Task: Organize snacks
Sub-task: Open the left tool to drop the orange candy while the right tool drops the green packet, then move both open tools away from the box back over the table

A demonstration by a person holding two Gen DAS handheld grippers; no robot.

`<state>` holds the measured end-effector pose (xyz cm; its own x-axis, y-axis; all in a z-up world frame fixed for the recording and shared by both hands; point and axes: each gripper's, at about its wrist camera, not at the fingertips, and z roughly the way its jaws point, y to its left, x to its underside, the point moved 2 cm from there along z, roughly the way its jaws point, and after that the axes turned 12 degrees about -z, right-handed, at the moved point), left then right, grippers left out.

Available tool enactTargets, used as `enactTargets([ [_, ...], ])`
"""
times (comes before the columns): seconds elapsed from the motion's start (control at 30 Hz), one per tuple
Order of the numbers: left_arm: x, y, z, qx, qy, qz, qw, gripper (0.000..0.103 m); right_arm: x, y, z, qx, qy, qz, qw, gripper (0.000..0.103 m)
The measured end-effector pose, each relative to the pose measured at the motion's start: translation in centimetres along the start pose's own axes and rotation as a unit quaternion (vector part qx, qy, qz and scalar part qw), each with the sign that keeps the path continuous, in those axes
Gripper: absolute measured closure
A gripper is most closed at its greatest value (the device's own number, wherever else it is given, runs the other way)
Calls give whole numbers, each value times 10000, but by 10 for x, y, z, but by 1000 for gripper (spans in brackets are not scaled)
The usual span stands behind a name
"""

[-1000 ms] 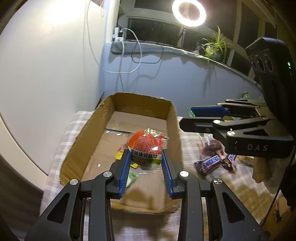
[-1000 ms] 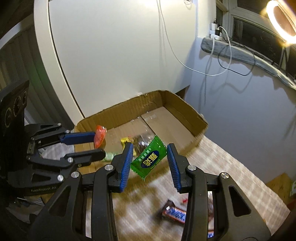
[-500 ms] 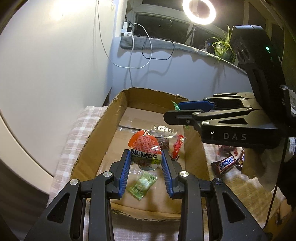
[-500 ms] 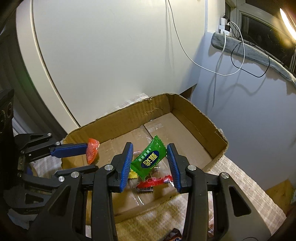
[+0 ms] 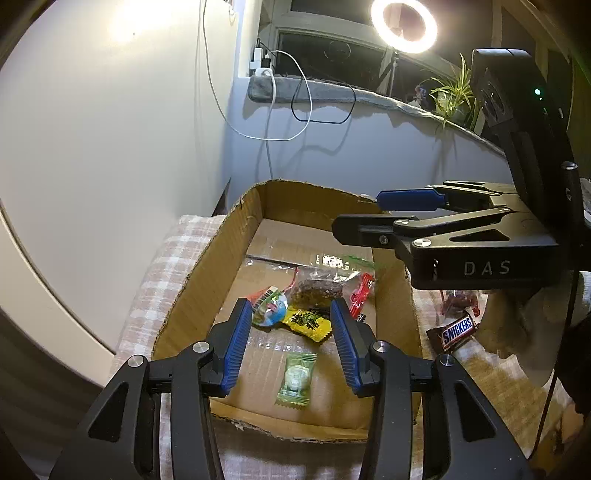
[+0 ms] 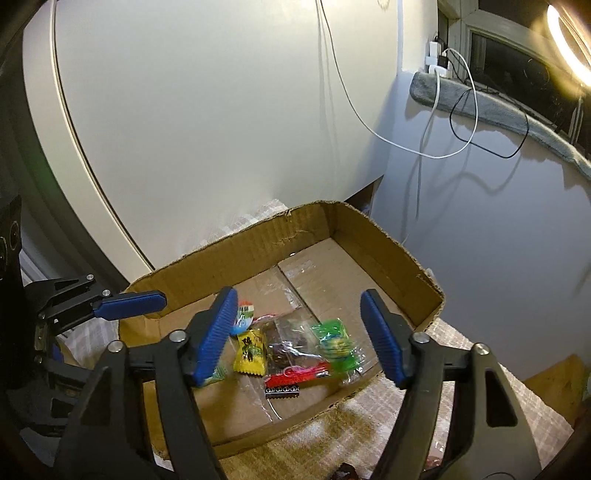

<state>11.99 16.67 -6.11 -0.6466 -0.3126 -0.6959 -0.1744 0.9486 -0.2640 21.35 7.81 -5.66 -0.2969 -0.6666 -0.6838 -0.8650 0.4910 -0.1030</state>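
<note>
A shallow cardboard box (image 5: pixel 199 280) (image 6: pixel 391 254) holds several snacks. My left gripper (image 5: pixel 288 325) is open and empty above its near end. The egg-shaped snack (image 5: pixel 269 311) (image 6: pixel 243 317) lies in the box between the fingers, beside a yellow packet (image 5: pixel 308 324) (image 6: pixel 251 352), a clear dark packet (image 5: pixel 317 288) (image 6: pixel 284 345) and a pale green candy (image 5: pixel 296 378). My right gripper (image 6: pixel 297 325) (image 5: pixel 369 214) is open and empty over the box. The green packet (image 6: pixel 338 341) is blurred below it, inside the box. A red packet (image 6: pixel 295 374) (image 5: pixel 360 293) lies beside it.
A Snickers bar (image 5: pixel 456 332) and a red-wrapped snack (image 5: pixel 460 301) lie on the checked cloth (image 5: pixel 162 266) right of the box. A white wall and hanging cables stand behind the box. A ring light (image 5: pixel 404 26) and a plant (image 5: pixel 452 94) are by the window.
Both grippers have opened. The left one let go of the egg-shaped snack, which now lies in the box. The right one let go of the green packet, which dropped into the box.
</note>
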Motion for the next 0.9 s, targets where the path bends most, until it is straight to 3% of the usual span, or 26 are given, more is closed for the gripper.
enactTargets([
  [0.3,2,-8,-12,20,-109,53,9999,60,4,-1,-18,143,-63,55,9999,24],
  [0.77,9,-40,-37,149,-308,293,9990,60,24,-4,-65,377,-157,105,9991,22],
  [0.8,10,-42,-38,155,-313,312,9989,59,26,-4,-69,403,-166,104,9990,21],
  [0.9,12,-48,-41,167,-371,338,9986,41,34,-8,-82,532,-238,147,9982,9],
])
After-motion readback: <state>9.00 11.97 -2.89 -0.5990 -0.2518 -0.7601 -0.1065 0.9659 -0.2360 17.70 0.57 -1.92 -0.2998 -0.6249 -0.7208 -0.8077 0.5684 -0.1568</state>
